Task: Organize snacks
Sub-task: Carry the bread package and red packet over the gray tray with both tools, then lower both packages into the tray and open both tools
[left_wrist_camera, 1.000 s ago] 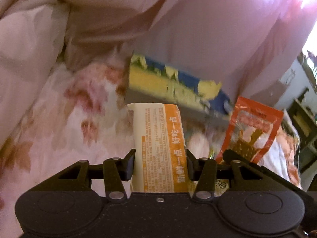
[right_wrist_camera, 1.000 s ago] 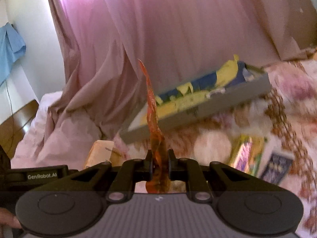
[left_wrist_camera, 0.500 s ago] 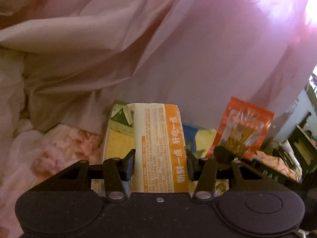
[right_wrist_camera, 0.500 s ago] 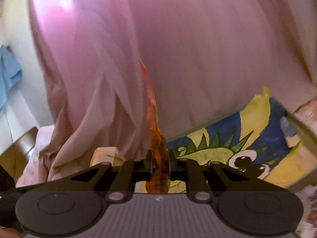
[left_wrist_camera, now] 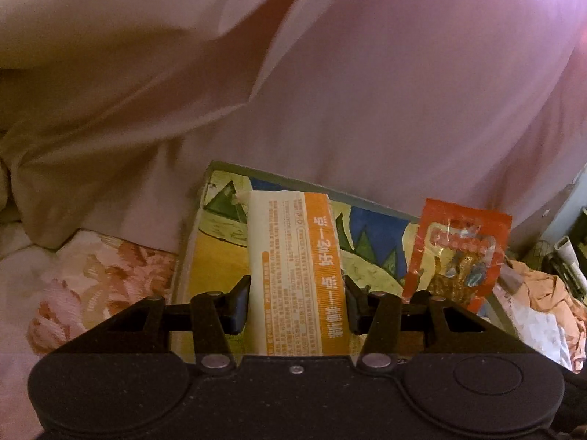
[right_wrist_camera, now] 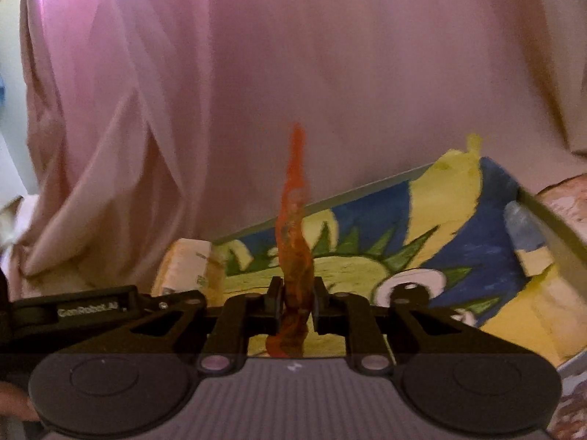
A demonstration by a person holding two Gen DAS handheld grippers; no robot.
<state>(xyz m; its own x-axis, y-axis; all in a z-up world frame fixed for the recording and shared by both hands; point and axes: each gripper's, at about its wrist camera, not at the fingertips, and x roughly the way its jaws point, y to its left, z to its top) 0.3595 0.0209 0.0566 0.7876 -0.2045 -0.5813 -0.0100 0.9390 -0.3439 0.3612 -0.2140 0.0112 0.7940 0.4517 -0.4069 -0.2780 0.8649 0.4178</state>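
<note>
My left gripper (left_wrist_camera: 296, 306) is shut on a white and orange snack packet (left_wrist_camera: 293, 256), held upright over a shallow grey box with a cartoon picture inside (left_wrist_camera: 216, 253). My right gripper (right_wrist_camera: 296, 306) is shut on a thin red-orange snack pouch (right_wrist_camera: 293, 227), seen edge-on over the same box (right_wrist_camera: 458, 227). The pouch also shows in the left wrist view (left_wrist_camera: 458, 253), to the right of the packet. The packet (right_wrist_camera: 187, 267) and the left gripper's body show at the left of the right wrist view.
A pink curtain (left_wrist_camera: 367, 73) hangs right behind the box. A floral bedspread (left_wrist_camera: 102, 278) lies at the left. Crumpled orange and white wrappers (left_wrist_camera: 543, 308) and dark clutter sit at the far right.
Both grippers have moved forward over the cartoon box with their snacks still held. The box now fills more of both views, and the loose packets on the bedspread have left the right wrist view.
</note>
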